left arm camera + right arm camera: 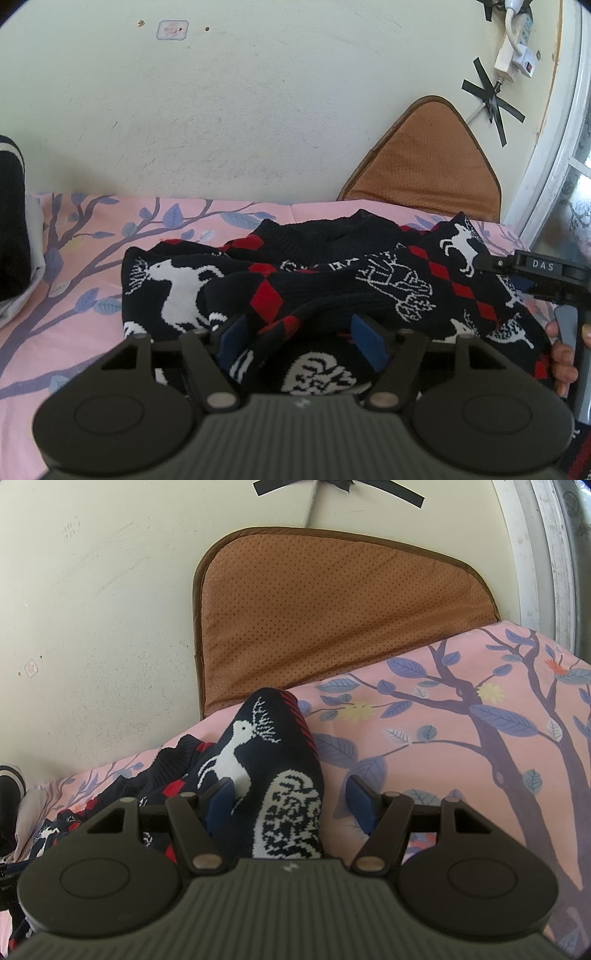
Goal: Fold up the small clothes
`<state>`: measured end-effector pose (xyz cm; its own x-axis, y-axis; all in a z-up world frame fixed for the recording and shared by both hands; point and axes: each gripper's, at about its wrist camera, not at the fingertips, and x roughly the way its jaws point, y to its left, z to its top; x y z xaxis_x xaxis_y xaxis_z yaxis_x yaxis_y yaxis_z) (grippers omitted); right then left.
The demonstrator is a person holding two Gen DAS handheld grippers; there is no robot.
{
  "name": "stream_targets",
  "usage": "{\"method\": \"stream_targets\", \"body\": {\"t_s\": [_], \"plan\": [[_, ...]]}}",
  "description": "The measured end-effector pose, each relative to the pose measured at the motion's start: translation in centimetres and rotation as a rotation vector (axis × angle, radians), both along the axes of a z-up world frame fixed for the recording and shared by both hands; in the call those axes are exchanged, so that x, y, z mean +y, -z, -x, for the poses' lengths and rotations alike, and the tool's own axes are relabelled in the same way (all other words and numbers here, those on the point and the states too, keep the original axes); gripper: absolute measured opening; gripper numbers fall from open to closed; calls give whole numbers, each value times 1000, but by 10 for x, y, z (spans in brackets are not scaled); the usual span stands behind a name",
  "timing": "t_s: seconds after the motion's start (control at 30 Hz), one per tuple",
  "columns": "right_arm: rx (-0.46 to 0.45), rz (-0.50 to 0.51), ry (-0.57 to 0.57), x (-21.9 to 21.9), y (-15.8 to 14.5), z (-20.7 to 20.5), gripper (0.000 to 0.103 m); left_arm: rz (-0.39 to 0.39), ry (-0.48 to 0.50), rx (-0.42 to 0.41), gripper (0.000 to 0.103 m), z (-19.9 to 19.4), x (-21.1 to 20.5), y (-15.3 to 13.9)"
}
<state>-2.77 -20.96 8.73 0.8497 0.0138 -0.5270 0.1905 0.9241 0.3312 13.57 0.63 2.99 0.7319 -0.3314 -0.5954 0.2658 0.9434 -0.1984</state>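
A small dark navy knitted sweater with white deer and red diamond patterns (332, 280) lies on the bed in front of me, partly folded and rumpled. Its ribbed round collar sits at the far side, facing the wall, with the neck opening gaping slightly. A white deer shows on the left part, a row of red diamonds runs across the middle, and another deer stands on the raised far right corner. A fold of the knit humps up near me, showing a white patterned patch. From my right side, one end of the sweater (266, 775) stands up in a tall rounded fold, deer and speckled white patch outward.
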Motion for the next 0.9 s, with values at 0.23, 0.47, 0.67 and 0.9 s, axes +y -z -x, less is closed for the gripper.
{"method": "stream_targets", "body": {"t_s": [0.23,0.47,0.67,0.9], "plan": [[0,0,0,1,0,0,69,-16,-3,1,65,0,-3,0],[0,0,0,1,-1,0,70,-28,-2,0,65,0,-4,0],[0,-1,-1,0,0,0,70,-26,-1,1,65,0,-4,0],[-1,-1,-1,0,0,0,70,-26,-1,1,65,0,-4,0]]}}
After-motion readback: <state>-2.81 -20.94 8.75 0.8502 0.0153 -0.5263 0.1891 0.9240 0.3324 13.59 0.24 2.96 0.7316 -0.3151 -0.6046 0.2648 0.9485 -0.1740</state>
